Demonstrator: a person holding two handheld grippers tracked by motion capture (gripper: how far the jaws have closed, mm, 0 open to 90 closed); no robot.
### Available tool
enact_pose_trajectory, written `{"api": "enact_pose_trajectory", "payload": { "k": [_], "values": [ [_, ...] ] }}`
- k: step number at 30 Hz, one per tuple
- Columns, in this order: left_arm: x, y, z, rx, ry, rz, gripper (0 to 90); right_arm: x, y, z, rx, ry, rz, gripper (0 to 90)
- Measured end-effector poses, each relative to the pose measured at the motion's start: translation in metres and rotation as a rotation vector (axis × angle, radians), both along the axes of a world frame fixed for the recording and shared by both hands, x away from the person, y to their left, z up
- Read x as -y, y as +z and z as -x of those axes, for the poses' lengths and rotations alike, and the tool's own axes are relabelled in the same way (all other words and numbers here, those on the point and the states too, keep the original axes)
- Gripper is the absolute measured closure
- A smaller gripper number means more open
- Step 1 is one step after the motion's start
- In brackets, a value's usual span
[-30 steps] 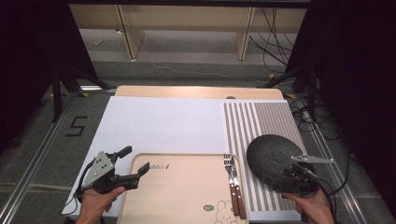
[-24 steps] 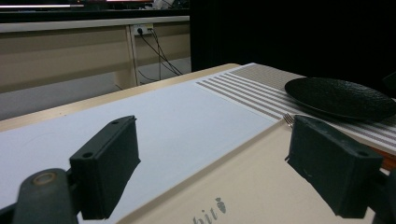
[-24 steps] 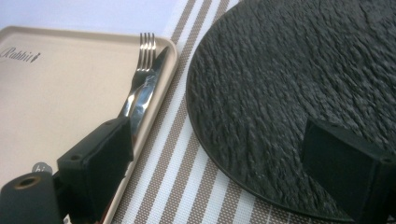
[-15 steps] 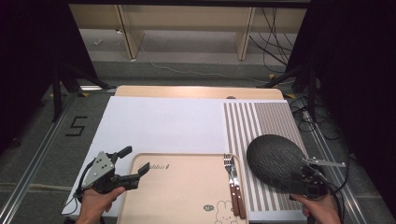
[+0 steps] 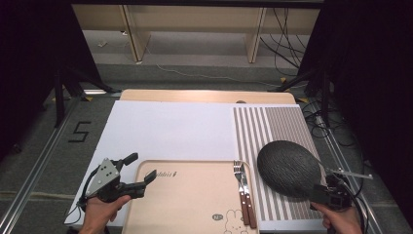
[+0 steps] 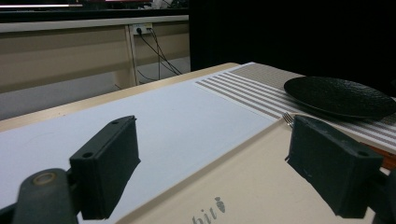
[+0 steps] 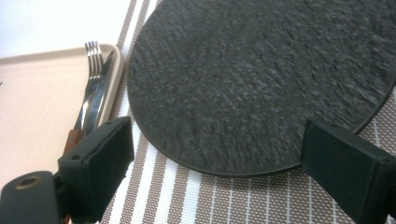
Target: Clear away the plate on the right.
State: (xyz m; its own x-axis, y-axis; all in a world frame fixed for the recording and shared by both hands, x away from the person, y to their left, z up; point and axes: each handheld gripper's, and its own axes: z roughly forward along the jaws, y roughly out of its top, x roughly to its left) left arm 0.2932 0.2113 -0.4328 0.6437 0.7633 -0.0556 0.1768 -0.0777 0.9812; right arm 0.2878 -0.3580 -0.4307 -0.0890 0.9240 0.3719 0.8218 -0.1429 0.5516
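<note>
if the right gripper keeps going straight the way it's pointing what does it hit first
Most likely the near rim of the round black textured plate, lying on the striped placemat just ahead of the open right gripper.

I hold my left gripper (image 5: pixel 137 170) low in my left hand (image 5: pixel 100 210), its two black jaws spread wide apart with nothing between them, the grey three-cornered plate on top. My right gripper (image 7: pixel 219 175) sits in my right hand (image 5: pixel 341 222), jaws likewise parted wide and clear of any contact.
</note>
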Motion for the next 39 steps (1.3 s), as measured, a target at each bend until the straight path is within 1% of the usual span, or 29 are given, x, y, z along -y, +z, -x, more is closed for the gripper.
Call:
{"api": "enact_pose_trajectory", "payload": {
  "k": [1, 2, 4, 6, 8, 9, 12, 13, 14, 15, 16, 19, 20, 22, 23, 24, 25, 27, 28, 30, 31, 32, 33, 34, 35, 36, 37, 38, 39],
  "values": [
    [0.0, 0.0, 0.0, 0.0, 0.0, 0.0, 15.8, 0.002, 0.0, 0.0, 0.0, -0.006, 0.016, 10.8],
    [0.0, 0.0, 0.0, -0.001, -0.001, 0.0, 15.8, 0.003, -0.003, -0.001, 0.029, 0.005, 0.009, 10.8],
    [0.0, 0.0, 0.0, -0.001, 0.0, 0.0, 15.8, 0.003, 0.001, 0.001, -0.04, -0.032, -0.027, 10.8],
    [0.0, 0.0, 0.0, 0.0, -0.001, 0.0, 15.8, 0.005, 0.0, 0.001, -0.041, -0.04, -0.022, 10.9],
    [0.0, 0.0, 0.0, -0.001, -0.001, -0.001, 15.8, 0.009, -0.003, 0.001, -0.029, -0.046, -0.019, 11.1],
    [0.0, 0.0, 0.0, -0.001, -0.001, -0.001, 15.8, 0.01, -0.003, 0.002, -0.036, -0.047, -0.03, 11.3],
    [0.0, 0.0, 0.0, -0.001, 0.0, 0.0, 15.8, 0.015, -0.006, 0.002, -0.056, -0.062, -0.042, 11.7],
    [0.0, 0.0, 0.0, -0.001, -0.001, -0.001, 15.8, 0.016, -0.008, 0.001, -0.039, -0.062, -0.039, 11.8],
    [0.0, 0.0, 0.0, -0.001, -0.001, -0.001, 15.7, 0.017, -0.008, 0.001, -0.056, -0.077, -0.042, 11.8],
    [0.0, 0.0, 0.0, -0.001, -0.001, 0.0, 15.8, 0.019, -0.008, 0.002, -0.064, -0.087, -0.068, 12.2],
    [0.0, 0.0, 0.0, 0.0, -0.001, 0.0, 15.8, 0.021, -0.008, 0.002, -0.079, -0.094, -0.064, 12.3],
    [0.0, 0.0, 0.0, -0.002, -0.001, 0.0, 15.8, 0.025, -0.011, 0.002, -0.084, -0.1, -0.102, 12.5],
    [0.0, 0.0, 0.0, -0.001, 0.0, 0.001, 15.8, 0.027, -0.011, 0.002, -0.1, -0.101, -0.122, 12.7],
    [0.0, 0.0, 0.0, -0.001, 0.0, -0.001, 15.8, 0.029, -0.014, 0.002, -0.101, -0.096, -0.148, 12.9],
    [0.0, 0.0, 0.0, -0.002, -0.001, -0.001, 15.8, 0.029, -0.015, 0.002, -0.111, -0.104, -0.155, 13.0],
    [0.0, 0.0, 0.0, -0.001, -0.001, -0.002, 15.8, 0.029, -0.016, 0.001, -0.111, -0.111, -0.163, 13.3],
    [0.0, 0.0, 0.0, -0.001, 0.0, -0.001, 15.7, 0.03, -0.017, 0.002, -0.111, -0.104, -0.178, 13.7],
    [0.0, 0.0, 0.0, -0.002, -0.001, 0.001, 15.8, 0.03, -0.018, 0.002, -0.12, -0.103, -0.179, 14.2],
    [0.0, 0.0, 0.0, -0.002, -0.002, -0.002, 15.8, 0.031, -0.02, 0.001, -0.1, -0.092, -0.172, 14.5],
    [0.0, 0.0, 0.0, -0.001, 0.0, -0.001, 15.8, 0.031, -0.021, 0.001, -0.126, -0.098, -0.216, 14.6],
    [0.0, 0.0, 0.0, 0.0, 0.0, -0.001, 15.8, 0.03, -0.022, 0.001, -0.13, -0.099, -0.217, 14.7],
    [0.0, 0.0, 0.0, -0.001, -0.001, -0.001, 15.8, 0.031, -0.024, 0.0, -0.119, -0.095, -0.215, 14.8],
    [0.0, 0.0, 0.0, -0.001, -0.001, -0.001, 15.8, 0.032, -0.023, 0.001, -0.137, -0.095, -0.212, 14.9],
    [0.0, 0.0, 0.0, -0.001, -0.001, -0.001, 15.8, 0.031, -0.024, 0.0, -0.134, -0.106, -0.226, 15.1],
    [0.0, 0.0, 0.0, -0.001, -0.001, -0.001, 15.8, 0.032, -0.025, 0.0, -0.126, -0.106, -0.238, 15.3],
    [0.0, 0.0, 0.0, 0.0, -0.001, 0.0, 15.8, 0.033, -0.026, 0.0, -0.134, -0.104, -0.252, 15.4],
    [0.0, 0.0, 0.0, 0.0, 0.0, -0.001, 15.8, 0.033, -0.027, -0.001, -0.144, -0.116, -0.273, 15.6],
    [0.0, 0.0, 0.0, -0.001, -0.002, -0.002, 15.8, 0.034, -0.029, -0.001, -0.134, -0.105, -0.265, 15.7],
    [0.0, 0.0, 0.0, -0.001, -0.002, -0.003, 15.8, 0.033, -0.029, -0.001, -0.147, -0.106, -0.271, 15.7]
  ]
}}
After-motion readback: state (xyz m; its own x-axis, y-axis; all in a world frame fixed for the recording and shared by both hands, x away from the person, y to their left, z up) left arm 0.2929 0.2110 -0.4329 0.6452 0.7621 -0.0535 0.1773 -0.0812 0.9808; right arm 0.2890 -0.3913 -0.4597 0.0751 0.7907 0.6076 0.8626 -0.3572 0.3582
